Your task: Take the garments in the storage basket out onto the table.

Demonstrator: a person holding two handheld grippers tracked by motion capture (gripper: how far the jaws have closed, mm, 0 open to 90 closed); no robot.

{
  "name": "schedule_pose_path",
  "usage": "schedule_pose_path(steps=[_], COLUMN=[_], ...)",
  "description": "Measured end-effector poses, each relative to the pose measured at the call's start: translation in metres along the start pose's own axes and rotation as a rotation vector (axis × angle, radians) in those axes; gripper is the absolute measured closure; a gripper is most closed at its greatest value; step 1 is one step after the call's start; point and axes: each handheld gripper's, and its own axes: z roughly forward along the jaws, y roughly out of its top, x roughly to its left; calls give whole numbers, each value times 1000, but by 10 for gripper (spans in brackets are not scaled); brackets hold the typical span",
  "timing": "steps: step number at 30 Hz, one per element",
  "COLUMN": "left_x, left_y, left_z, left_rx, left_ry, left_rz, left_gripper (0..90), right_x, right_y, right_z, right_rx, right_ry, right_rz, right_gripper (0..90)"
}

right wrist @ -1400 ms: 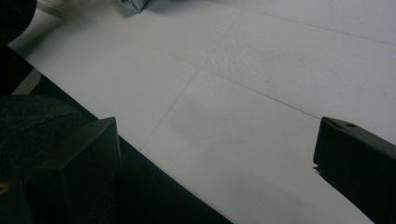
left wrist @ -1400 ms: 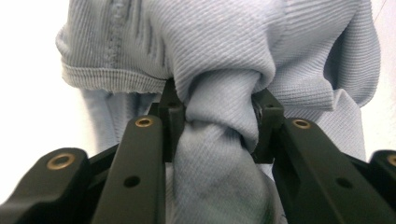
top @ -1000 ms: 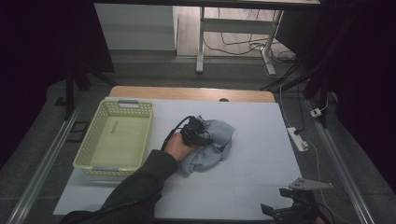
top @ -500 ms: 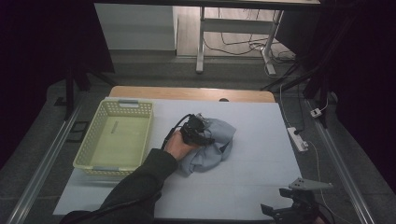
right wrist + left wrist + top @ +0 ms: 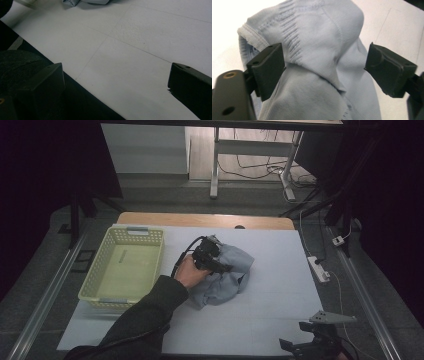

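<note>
Straddling a rumpled pale blue-grey knit garment [image 5: 319,62], the left gripper [image 5: 324,67] has its two black jaws spread wide, one on each side of a raised fold w/ ribbed stitching and a hemmed edge. Fabric bulges up between them; the near-side jaw sits against the cloth, the other stands just clear of it, so nothing is pinched. From the high view that left gripper [image 5: 220,266] sits on top of the garment [image 5: 227,282], w/ the person's left hand [image 5: 189,271] wrapped round its body and a dark sleeve [image 5: 145,315] running back to the bottom edge. Black cable loops off the gripper's rear.

Garment lies bunched near the middle of the white tabletop sheet [image 5: 270,320], just right of a pale yellow-green perforated plastic basket [image 5: 150,242], close but not touching as far as I can tell.

Over to the right gripper [image 5: 117,85]: jaws parted wide, holding nothing, hovering above the near edge of the sheet [image 5: 150,50]. High view puts the right gripper [image 5: 320,345] at the bottom right, grey three-cornered plate on top, well apart from the garment.

Farther out, a white power strip [image 5: 319,269] w/ its cord lies on the floor beside the table's right edge.
</note>
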Motion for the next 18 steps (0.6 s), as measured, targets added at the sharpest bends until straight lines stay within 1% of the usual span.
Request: schedule_pose_path(steps=[2, 5, 8, 11, 14, 18], left_x=[-1, -4, -7, -9, -9, -11], left_y=[2, 2, 0, -2, -6, -12], left_z=[-3, -7, -12, -17, -23, -31], left_rx=[-7, -17, -39, -59, -92, -93], left_ry=[-4, -22, -36, -49, -85, -100], left_rz=[5, 6, 6, 9, -13, 7], left_gripper=[93, 33, 0, 0, 0, 0], right_x=[0, 0, 0, 0, 0, 0], right_y=[0, 0, 0, 0, 0, 0], right_z=[0, 0, 0, 0, 0, 0], right_rx=[0, -1, -1, -1, 0, 1], right_ry=[2, 2, 2, 0, -2, -3], right_rz=[0, 1, 2, 2, 1, 1], right_gripper=[2, 2, 2, 2, 2, 2])
